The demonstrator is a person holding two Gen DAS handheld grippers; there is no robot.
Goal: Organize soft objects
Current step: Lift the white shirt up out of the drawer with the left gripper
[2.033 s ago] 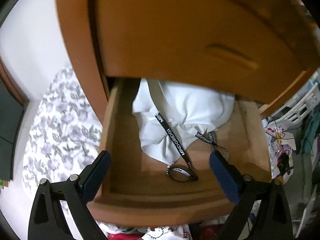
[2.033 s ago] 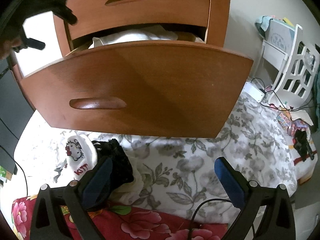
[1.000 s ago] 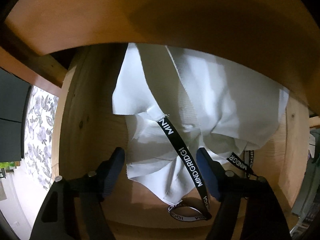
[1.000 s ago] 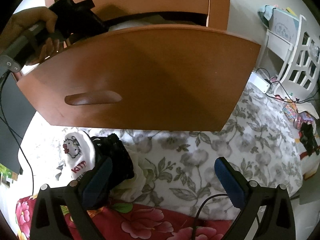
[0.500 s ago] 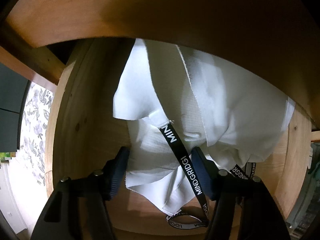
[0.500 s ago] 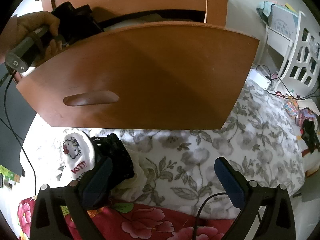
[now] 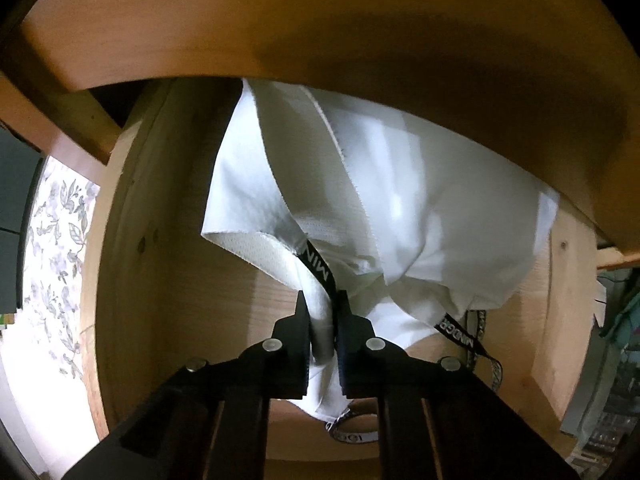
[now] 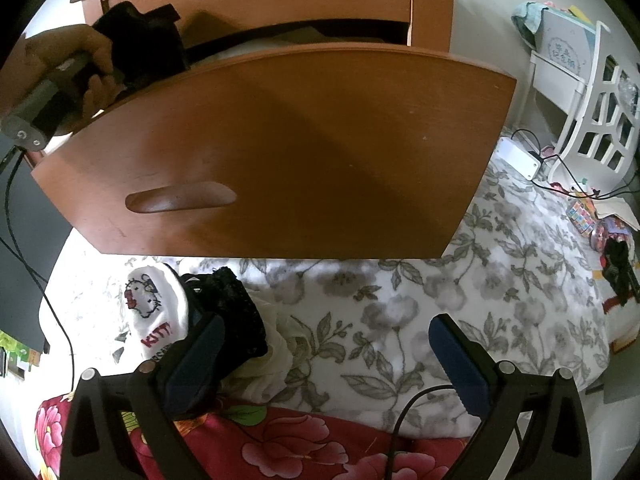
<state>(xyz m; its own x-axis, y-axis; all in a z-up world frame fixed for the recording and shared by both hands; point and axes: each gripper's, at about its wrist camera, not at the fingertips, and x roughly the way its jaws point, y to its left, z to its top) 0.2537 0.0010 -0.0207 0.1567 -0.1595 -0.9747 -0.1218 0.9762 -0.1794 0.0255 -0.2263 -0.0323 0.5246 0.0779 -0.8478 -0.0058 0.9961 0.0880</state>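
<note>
Left gripper (image 7: 323, 320) now closing on white cloth (image 7: 400, 216) under overhanging upper drawer (image 7: 320, 20); right gripper (image 8: 324, 356) spread

A home bedroom: a wooden chest of drawers (image 8: 280, 152) stands beside a floral bedspread (image 8: 440, 300), with a white shelf rack (image 8: 600, 120) against the wall.

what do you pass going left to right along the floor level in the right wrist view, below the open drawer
white hello kitty garment → black lace garment → grey floral sheet → colourful cube → black item at the far right
</note>
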